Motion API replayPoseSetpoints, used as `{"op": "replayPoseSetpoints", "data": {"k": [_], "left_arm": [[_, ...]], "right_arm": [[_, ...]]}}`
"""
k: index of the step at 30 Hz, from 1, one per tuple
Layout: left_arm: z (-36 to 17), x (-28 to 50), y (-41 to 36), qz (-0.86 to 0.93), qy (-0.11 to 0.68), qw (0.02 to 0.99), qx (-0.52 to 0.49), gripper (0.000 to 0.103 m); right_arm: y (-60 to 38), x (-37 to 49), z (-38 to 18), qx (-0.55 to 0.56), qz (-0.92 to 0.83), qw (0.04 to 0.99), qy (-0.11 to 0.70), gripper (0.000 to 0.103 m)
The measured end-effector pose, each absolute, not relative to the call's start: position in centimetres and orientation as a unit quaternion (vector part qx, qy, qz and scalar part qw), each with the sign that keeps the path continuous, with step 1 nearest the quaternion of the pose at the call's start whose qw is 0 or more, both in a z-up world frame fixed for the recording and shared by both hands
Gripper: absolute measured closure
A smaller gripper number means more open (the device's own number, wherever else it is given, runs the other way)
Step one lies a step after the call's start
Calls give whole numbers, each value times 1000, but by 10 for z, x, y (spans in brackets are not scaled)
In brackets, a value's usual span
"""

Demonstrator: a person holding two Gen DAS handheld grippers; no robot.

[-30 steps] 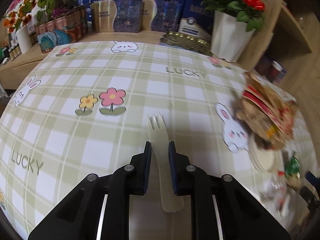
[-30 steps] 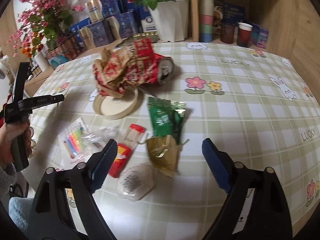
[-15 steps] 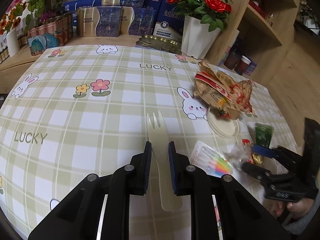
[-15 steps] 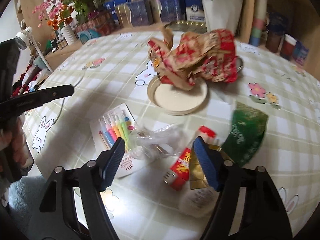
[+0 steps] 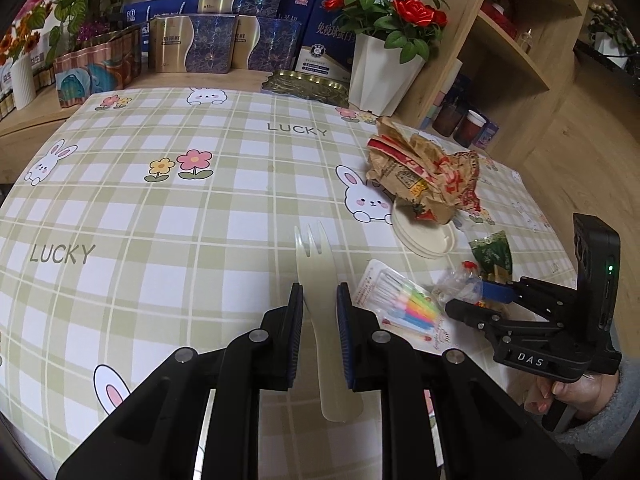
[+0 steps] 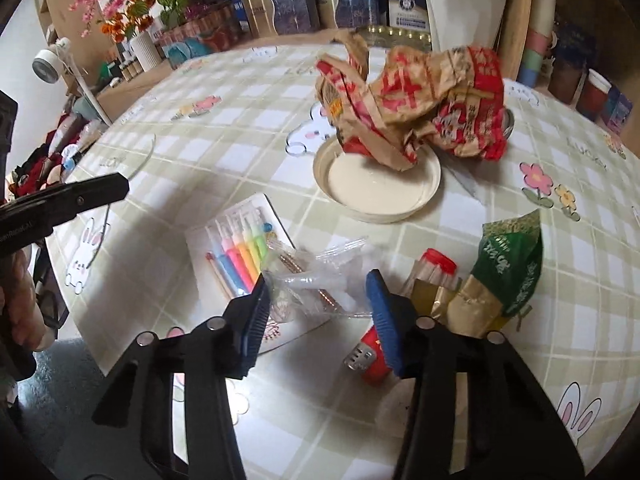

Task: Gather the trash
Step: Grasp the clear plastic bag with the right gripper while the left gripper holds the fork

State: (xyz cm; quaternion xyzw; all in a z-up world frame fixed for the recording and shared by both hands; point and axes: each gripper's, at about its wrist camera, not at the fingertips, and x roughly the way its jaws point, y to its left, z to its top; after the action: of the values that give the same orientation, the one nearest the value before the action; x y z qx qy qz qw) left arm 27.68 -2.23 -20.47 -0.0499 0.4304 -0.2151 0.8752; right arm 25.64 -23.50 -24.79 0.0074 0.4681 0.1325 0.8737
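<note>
My left gripper [image 5: 319, 294] is shut on a pale plastic fork [image 5: 316, 264], tines pointing forward, above the checked tablecloth. My right gripper [image 6: 318, 284] is open, its jaws on either side of a crumpled clear plastic wrapper [image 6: 316, 276]; it also shows in the left wrist view [image 5: 476, 300]. Near it lie a pen pack [image 6: 240, 248], a red tube [image 6: 372, 356], a green-gold packet [image 6: 508, 272], a white lid [image 6: 376, 184] and a crumpled red-brown paper bag [image 6: 416, 100].
The round table [image 5: 160, 208] has boxes [image 5: 208, 40], a tin [image 5: 96, 68] and a white flower pot [image 5: 384, 72] along its far edge. A wooden shelf [image 5: 520, 40] with cups stands at the right.
My right gripper has moved down and left from the green packet to the clear wrapper and narrowed its opening. My left gripper, still holding the fork, has swung so the trash pile is in view.
</note>
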Motion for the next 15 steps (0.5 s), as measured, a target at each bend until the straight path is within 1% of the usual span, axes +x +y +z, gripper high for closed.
{"op": "replayPoseSetpoints", "data": {"k": [7, 15], "left_arm": [[-188, 257, -22, -222, 419, 879, -52, 86], [-171, 219, -21, -234, 412, 880, -48, 86]], "right_arm": [[-234, 239, -224, 15, 137, 889, 436, 56], [-233, 209, -204, 30, 141, 897, 418, 56]]}}
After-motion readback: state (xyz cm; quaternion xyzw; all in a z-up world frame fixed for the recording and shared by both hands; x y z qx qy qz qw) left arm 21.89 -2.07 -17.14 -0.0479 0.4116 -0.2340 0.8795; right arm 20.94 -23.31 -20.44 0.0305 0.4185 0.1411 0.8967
